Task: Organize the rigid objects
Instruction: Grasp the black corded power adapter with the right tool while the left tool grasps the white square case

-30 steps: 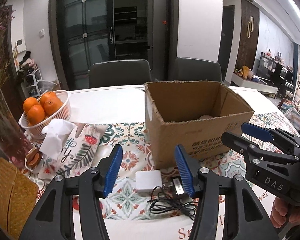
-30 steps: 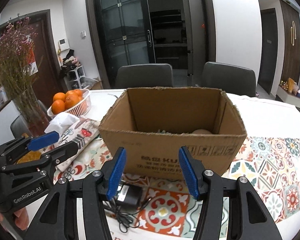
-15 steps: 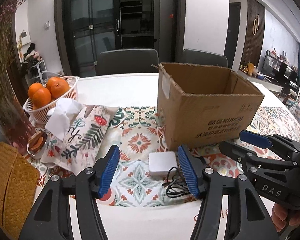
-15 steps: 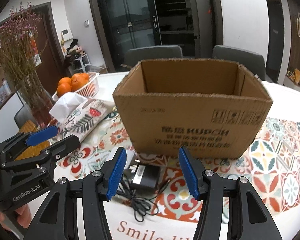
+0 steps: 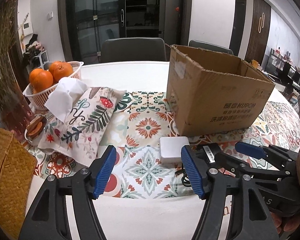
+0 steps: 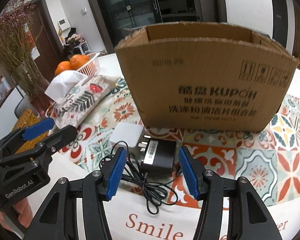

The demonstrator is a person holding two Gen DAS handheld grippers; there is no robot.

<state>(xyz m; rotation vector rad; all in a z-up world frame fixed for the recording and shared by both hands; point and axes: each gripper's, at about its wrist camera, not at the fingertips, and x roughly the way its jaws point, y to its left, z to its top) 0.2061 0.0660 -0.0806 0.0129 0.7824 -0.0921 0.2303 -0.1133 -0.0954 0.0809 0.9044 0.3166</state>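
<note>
Hovering with both pairs of fingers spread wide, my right gripper (image 6: 150, 172) frames the black adapter (image 6: 159, 156), my left gripper (image 5: 148, 172) the white box (image 5: 173, 149).

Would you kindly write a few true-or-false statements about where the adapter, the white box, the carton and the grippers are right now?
1. The right gripper is open, its fingers either side of the black power adapter. True.
2. The white box lies inside the cardboard carton. False: it lies on the patterned cloth in front of it.
3. The left gripper grips the tissue pouch. False: it is open and holds nothing.
4. Oranges sit in a white basket. True.
</note>
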